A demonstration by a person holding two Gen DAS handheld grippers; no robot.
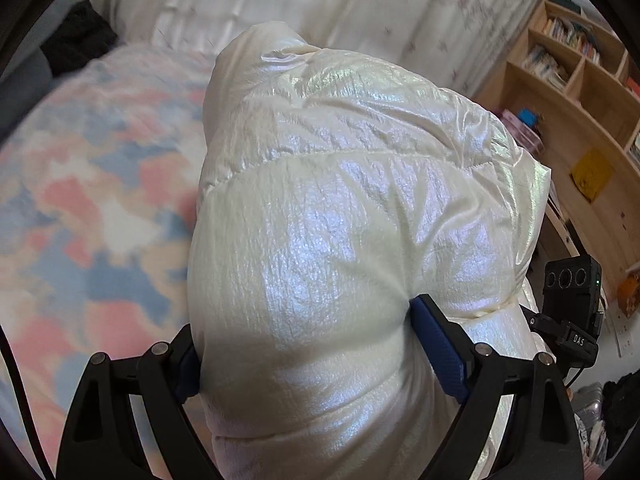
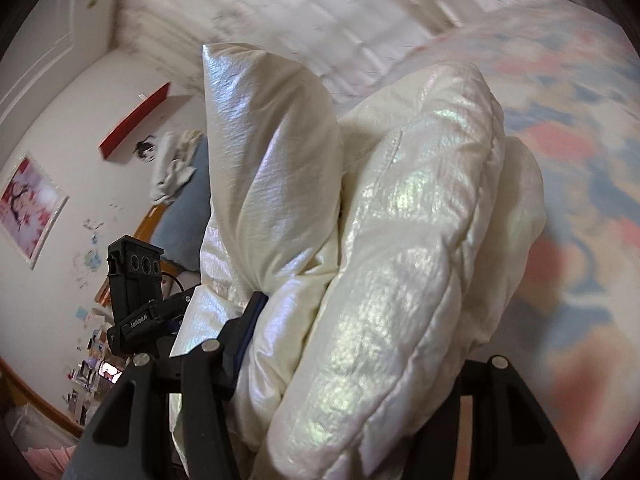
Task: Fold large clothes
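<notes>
Across the middle of both frames: a puffy white down jacket (image 1: pixel 352 216), shiny and quilted, lifted clear above the pink-and-blue patterned bed cover (image 1: pixel 92 208) that fills the left of the left wrist view and the right side of the right wrist view. In the lower centre of the left wrist view, left gripper (image 1: pixel 316 352) clenched on a thick roll of the jacket, blue pads (image 1: pixel 440 352) sunk into the padding on either side. In the lower part of the right wrist view, right gripper (image 2: pixel 344 344) buried in fabric: one blue-padded finger pressed against a bunched fold at lower left, the other finger hidden under a fat quilted panel, so by judgement grasping the jacket too, though not fully shown.

Probably mid-carry, laying the garment out or bringing one half over the other. To do it well: both grips kept firm, since slick, springy fabric is likely to slide or balloon; hands level and spread apart to pull the bunching flat; lowered onto the cover edge first, then pressed down to push out air.

Both grippers tilted slightly downward, close together; the other gripper's black camera housing visible at right in the left view (image 1: pixel 572 292) and at lower left in the right view (image 2: pixel 136 280)
</notes>
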